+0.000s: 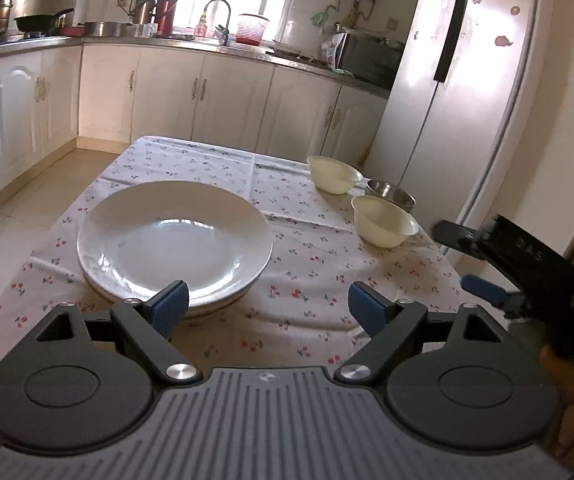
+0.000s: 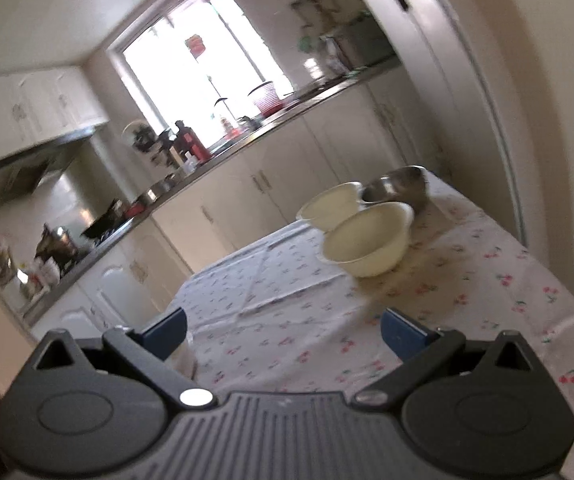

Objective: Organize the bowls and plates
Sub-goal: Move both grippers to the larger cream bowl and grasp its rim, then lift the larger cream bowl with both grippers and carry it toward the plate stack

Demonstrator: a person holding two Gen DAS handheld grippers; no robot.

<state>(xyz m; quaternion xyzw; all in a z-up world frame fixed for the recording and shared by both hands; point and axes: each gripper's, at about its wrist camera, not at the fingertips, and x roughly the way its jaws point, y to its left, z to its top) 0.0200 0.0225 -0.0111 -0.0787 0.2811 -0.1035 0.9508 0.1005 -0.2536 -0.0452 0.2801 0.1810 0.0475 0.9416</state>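
Observation:
A stack of white plates (image 1: 173,240) sits on the cherry-print tablecloth (image 1: 307,264), left of centre. Two cream bowls, one near (image 1: 385,221) and one far (image 1: 334,174), and a steel bowl (image 1: 391,194) stand at the table's right side. My left gripper (image 1: 265,306) is open and empty, just in front of the plates' near rim. My right gripper (image 2: 285,330) is open and empty, tilted, above the table short of the near cream bowl (image 2: 369,242), the far cream bowl (image 2: 329,206) and the steel bowl (image 2: 397,188). It also shows in the left wrist view (image 1: 471,258).
A white fridge (image 1: 467,80) stands right of the table. White cabinets and a counter (image 1: 167,44) with a sink, pans and flasks run along the back and left. Tiled floor (image 1: 27,208) lies left of the table.

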